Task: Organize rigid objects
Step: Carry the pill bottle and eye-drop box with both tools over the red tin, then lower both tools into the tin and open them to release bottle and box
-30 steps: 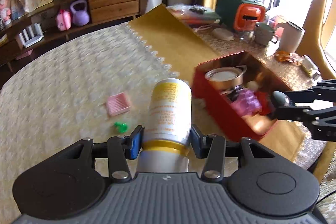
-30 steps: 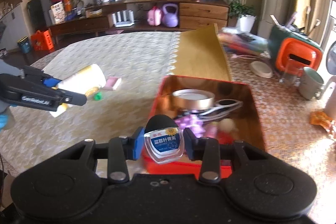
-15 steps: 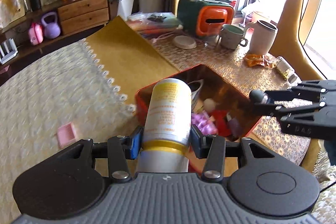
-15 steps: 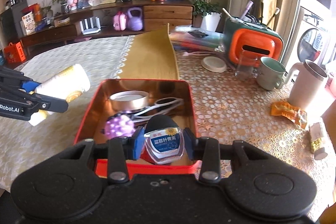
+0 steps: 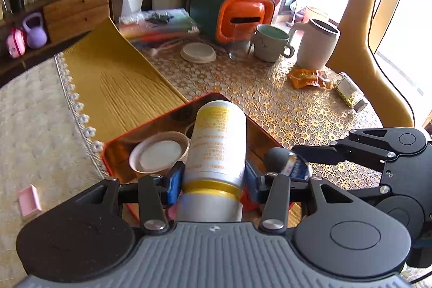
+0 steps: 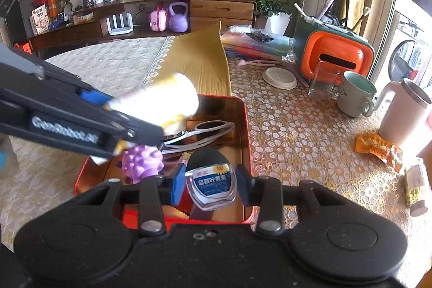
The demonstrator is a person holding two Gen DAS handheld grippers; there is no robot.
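Note:
My left gripper is shut on a white and yellow can and holds it over the red tin box. The can also shows in the right wrist view, above the box. My right gripper is shut on a small clear bottle with a black cap and blue label, over the box's near end. It shows in the left wrist view too. In the box lie a round tin, a purple spiky ball and scissors.
A pink block lies on the cream cloth at the left. A yellow mat lies behind the box. An orange and green case, a glass, a mug, a white jug, a snack wrapper and a small jar stand right.
My left gripper has carried the can rightward from over the cream cloth to above the red box. My right gripper with the bottle has closed in over the box's near end.

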